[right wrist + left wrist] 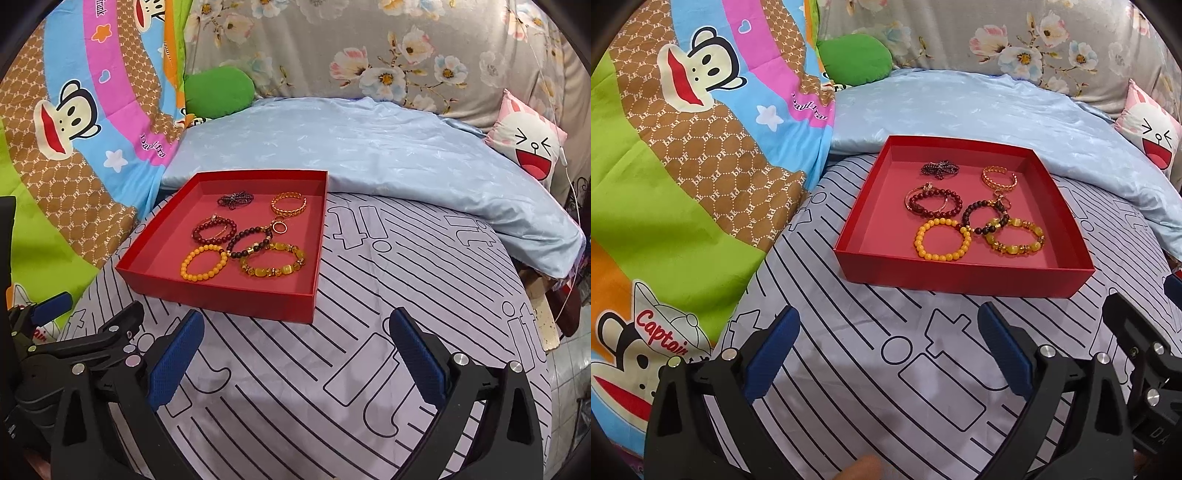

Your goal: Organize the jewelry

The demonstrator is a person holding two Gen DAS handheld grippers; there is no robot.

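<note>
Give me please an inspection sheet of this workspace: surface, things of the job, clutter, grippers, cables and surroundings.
Surface: striped bedsheet, flat, a little wrinkled.
Job's things: red tray on the sheet, holding an orange bead bracelet, yellow stone bracelet, two dark bead bracelets, gold chain bangle, small dark beaded piece; some overlap.
Clutter: nothing seen on the sheet outside the tray.
Grippers: left gripper and right gripper both open, empty, short of the tray.
Cables: thin white cord at far right.
Surroundings: blue quilt, cartoon blanket, green cushion, floral fabric, rabbit pillow.
</note>
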